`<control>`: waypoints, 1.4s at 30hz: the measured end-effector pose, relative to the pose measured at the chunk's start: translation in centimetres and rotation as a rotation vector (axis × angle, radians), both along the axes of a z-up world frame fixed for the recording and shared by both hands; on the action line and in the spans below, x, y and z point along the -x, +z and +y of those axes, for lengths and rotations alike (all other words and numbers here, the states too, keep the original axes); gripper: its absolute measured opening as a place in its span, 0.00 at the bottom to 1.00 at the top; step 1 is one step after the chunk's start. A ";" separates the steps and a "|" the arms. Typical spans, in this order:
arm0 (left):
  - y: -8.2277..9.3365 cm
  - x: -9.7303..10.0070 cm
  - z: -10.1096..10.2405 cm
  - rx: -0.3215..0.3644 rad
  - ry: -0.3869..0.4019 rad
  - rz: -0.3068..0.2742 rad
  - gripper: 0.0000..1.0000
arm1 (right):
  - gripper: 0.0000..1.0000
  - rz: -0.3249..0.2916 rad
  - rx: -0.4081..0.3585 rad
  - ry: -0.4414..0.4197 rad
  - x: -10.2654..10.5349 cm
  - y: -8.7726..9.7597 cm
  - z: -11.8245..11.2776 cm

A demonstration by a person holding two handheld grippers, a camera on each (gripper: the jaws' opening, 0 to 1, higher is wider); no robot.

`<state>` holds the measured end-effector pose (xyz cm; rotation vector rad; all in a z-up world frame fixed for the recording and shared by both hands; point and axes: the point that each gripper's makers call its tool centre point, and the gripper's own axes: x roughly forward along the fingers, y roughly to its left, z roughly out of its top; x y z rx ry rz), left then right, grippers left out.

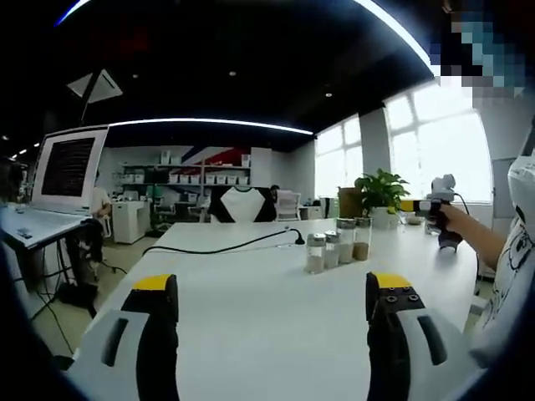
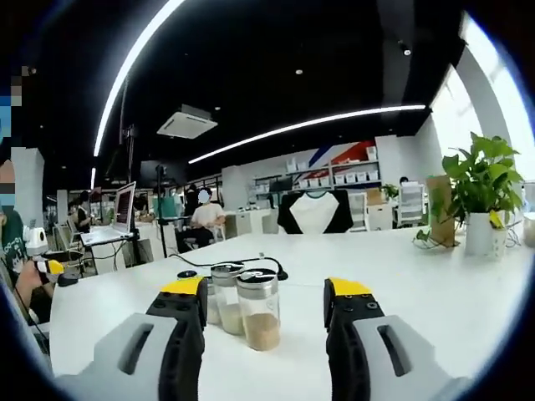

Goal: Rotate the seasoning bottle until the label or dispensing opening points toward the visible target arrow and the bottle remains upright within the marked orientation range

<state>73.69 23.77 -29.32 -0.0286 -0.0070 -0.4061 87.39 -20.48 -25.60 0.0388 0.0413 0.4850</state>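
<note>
A row of several clear seasoning bottles with metal caps stands upright on the white table, each partly filled with pale or brown powder. In the right gripper view the nearest bottle holds brown powder, and another bottle stands just behind it. My right gripper is open and faces that row, which stands a little beyond its yellow tips. A hand holds the right gripper to the right of the row. My left gripper is open over bare table, well short of the bottles.
A black cable runs across the table behind the bottles. A potted plant stands near the window side. A monitor sits on a desk to the left. A seated person and office shelves are far back.
</note>
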 end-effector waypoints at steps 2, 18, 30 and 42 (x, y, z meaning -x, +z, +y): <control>0.0 0.0 -0.1 0.002 -0.011 0.010 0.97 | 0.57 -0.018 0.069 -0.026 -0.1 0.7 -0.6; -0.7 -1.5 -2.3 -0.006 -0.109 0.032 0.96 | 0.48 -0.006 0.003 0.038 -3.2 -0.5 2.5; 0.1 -1.8 -1.7 -0.012 -0.091 0.009 0.96 | 0.50 -0.002 -0.003 0.079 -5.3 -2.3 3.8; -1.1 -1.6 -3.2 -0.043 -0.121 0.055 0.97 | 0.52 -0.001 0.025 0.081 -6.7 -3.8 4.5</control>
